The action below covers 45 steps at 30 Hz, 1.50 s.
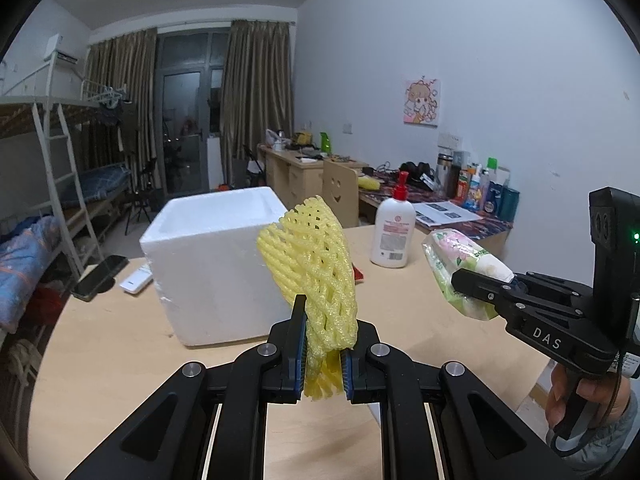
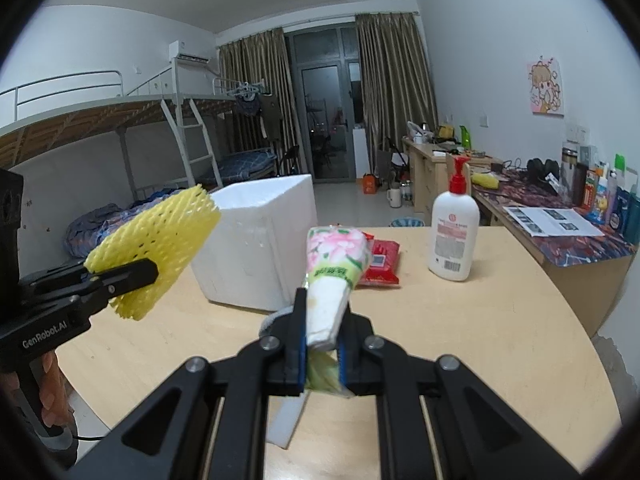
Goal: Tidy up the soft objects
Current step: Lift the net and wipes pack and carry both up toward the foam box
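Note:
My left gripper [image 1: 323,354] is shut on a yellow foam net sleeve [image 1: 310,264] and holds it up above the wooden table [image 1: 120,344], in front of a white foam box [image 1: 212,256]. My right gripper [image 2: 322,346] is shut on a flowery tissue pack [image 2: 334,264], also held above the table. The right gripper and its tissue pack [image 1: 460,268] show at the right of the left wrist view. The left gripper with the net sleeve [image 2: 156,248] shows at the left of the right wrist view. A red packet [image 2: 380,262] lies on the table beyond the tissue pack.
A white lotion bottle with a red pump [image 2: 454,232] stands on the table to the right. A phone [image 1: 100,278] and a white remote [image 1: 136,280] lie left of the foam box. A white foam piece [image 2: 288,424] lies under the right gripper. A cluttered desk [image 2: 560,216] runs along the right wall.

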{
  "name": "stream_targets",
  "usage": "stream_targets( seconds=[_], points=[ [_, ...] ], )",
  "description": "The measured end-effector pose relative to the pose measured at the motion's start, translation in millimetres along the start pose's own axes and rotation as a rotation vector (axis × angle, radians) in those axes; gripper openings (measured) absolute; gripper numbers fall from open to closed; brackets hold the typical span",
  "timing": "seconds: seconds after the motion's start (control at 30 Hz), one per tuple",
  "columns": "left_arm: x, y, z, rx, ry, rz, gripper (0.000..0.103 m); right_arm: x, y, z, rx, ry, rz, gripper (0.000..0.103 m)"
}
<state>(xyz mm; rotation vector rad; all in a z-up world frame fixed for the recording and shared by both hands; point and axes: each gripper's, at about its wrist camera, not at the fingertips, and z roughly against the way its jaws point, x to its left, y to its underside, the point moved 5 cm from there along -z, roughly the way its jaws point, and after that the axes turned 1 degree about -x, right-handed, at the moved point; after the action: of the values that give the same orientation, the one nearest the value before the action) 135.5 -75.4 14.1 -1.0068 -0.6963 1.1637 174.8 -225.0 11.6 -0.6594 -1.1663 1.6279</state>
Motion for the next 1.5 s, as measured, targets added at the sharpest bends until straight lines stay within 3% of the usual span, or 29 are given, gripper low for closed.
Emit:
stream_targets(
  seconds=[0.33, 0.73, 1.07, 1.5],
  points=[
    [18.4, -3.5, 7.5, -0.018, -0.063, 0.020, 0.015, 8.1, -10.1, -8.3, -0.024, -0.056, -0.036, 0.014],
    [48.9, -18.4, 20.2, -0.046, -0.145, 0.043, 0.015, 42.5, -38.7, -19.5, -0.043, -0.102, 0.047, 0.014],
    [79.3, -20.7, 31.9, -0.056, -0.247, 0.076, 0.015, 82.8, -50.6, -44.5, -0.030, -0.205, 0.114, 0.014],
    [98.8, -54.1, 20.6, -0.039, -0.229, 0.101, 0.015, 99.1, -85.6, -60.0, -0.049, -0.194, 0.144, 0.014]
  ],
)
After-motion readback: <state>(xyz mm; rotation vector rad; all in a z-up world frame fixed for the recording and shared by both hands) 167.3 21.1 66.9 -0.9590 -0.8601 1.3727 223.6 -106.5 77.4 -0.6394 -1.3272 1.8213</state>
